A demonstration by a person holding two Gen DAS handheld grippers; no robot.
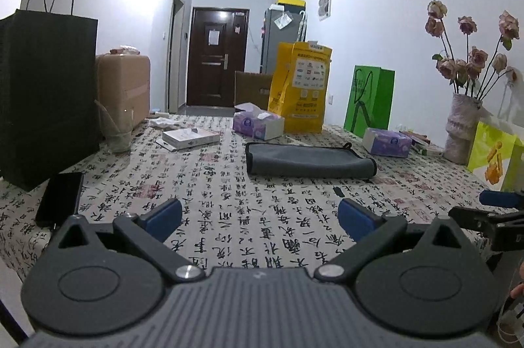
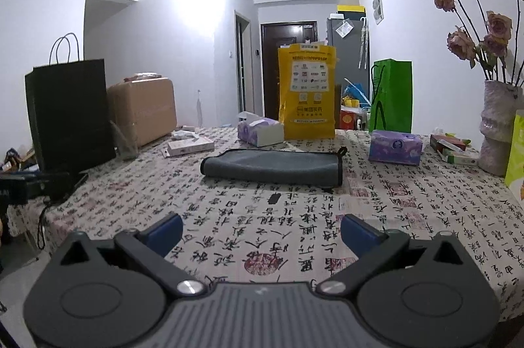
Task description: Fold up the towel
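Observation:
A grey towel [image 1: 308, 160] with a dark border lies folded flat on the table with the calligraphy-print cloth [image 1: 249, 217]; it also shows in the right wrist view [image 2: 271, 166]. My left gripper [image 1: 260, 217] is open and empty, well short of the towel's near edge. My right gripper [image 2: 262, 231] is open and empty, also well short of the towel. The right gripper's blue fingertip [image 1: 497, 199] shows at the right edge of the left wrist view.
A black paper bag [image 1: 46, 92], a dark phone [image 1: 60, 199] and a cardboard box [image 1: 126, 92] stand at the left. Tissue boxes [image 2: 394, 147], a yellow bag [image 2: 306, 92], a green bag [image 2: 391, 95] and a vase of flowers [image 2: 496, 131] stand behind and right of the towel.

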